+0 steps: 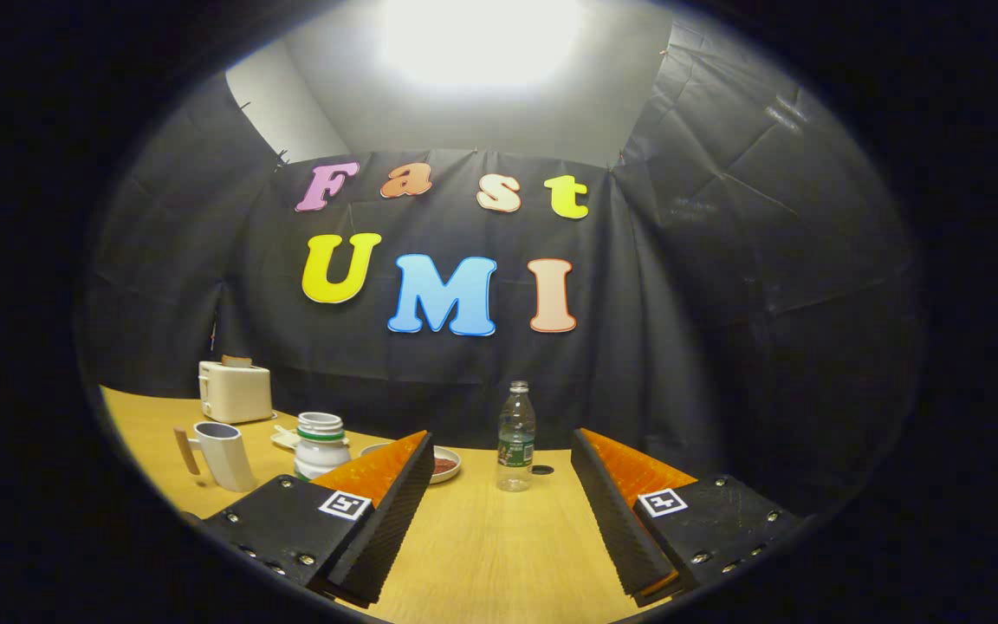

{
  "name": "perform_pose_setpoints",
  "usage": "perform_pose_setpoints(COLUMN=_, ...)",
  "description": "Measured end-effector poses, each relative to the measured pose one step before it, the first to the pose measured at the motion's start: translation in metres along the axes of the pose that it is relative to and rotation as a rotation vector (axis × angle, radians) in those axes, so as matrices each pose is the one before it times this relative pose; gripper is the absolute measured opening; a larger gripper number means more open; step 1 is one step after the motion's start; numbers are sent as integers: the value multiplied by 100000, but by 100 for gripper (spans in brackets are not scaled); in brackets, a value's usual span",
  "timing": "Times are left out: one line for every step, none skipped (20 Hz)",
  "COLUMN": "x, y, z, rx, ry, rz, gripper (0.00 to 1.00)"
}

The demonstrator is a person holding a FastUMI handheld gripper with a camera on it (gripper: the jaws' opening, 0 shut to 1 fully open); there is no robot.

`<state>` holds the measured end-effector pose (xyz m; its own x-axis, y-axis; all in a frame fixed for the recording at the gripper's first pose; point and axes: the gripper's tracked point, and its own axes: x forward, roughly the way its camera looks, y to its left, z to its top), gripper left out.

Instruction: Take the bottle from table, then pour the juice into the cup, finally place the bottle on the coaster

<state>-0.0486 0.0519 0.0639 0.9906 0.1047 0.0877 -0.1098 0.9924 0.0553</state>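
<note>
Wooden surface: pale yellow-brown table (482,555) runs bare from between the fingers out to the bottle; its far edge meets the black cloth wall.
Open room: a wide bare lane ahead of the gripper (499,520); clutter sits off to the left.
Claw: fingers spread wide apart, holding nothing.
Bottle: clear plastic bottle (516,438) stands upright ahead of the fingers, centred on the gap, untouched.
Coaster: small dark round disc (542,470) lies just beside the bottle's right, slightly behind.
Cup: pale grey cup with a wooden handle (220,455) stands far left.
Others: white jar (320,445), shallow dish (445,464), cream toaster (235,391).
Writing: bottle label too small to read.
</note>
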Motion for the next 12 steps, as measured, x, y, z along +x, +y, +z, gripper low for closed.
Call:
perform_pose_setpoints(x=-447, y=910, z=43, rx=2208, ry=849, rz=2521, gripper=96)
perform_pose_setpoints(x=-314, y=734, z=-178, rx=1330, ry=876, rz=2236, gripper=96)
perform_pose_setpoints(x=-241, y=646, z=-145, rx=560, ry=1042, rz=1576, gripper=96)
perform_pose_setpoints(x=-239, y=744, z=-258, rx=82, ry=829, rz=1955, gripper=96)
perform_pose_setpoints(x=-251, y=881, z=-174, rx=-193, ry=612, rz=1801, gripper=97)
perform_pose_setpoints(x=-103, y=831, z=-111, rx=-436, ry=484, rz=1852, gripper=97)
perform_pose_setpoints(x=2, y=752, z=-129, rx=-714, ry=652, rz=1552, gripper=97)
perform_pose_setpoints(x=102, y=609, z=-346, rx=-637, ry=828, rz=1089, gripper=96)
perform_pose_setpoints(x=138, y=639, z=-288, rx=-590, ry=793, rz=1443, gripper=97)
perform_pose_setpoints(x=170, y=696, z=-345, rx=-438, ry=809, rz=1412, gripper=97)
perform_pose_setpoints(x=242, y=580, z=-407, rx=-224, ry=1207, rz=1272, gripper=97)
perform_pose_setpoints(x=258, y=550, z=-618, rx=82, ry=1310, rz=1230, gripper=97)
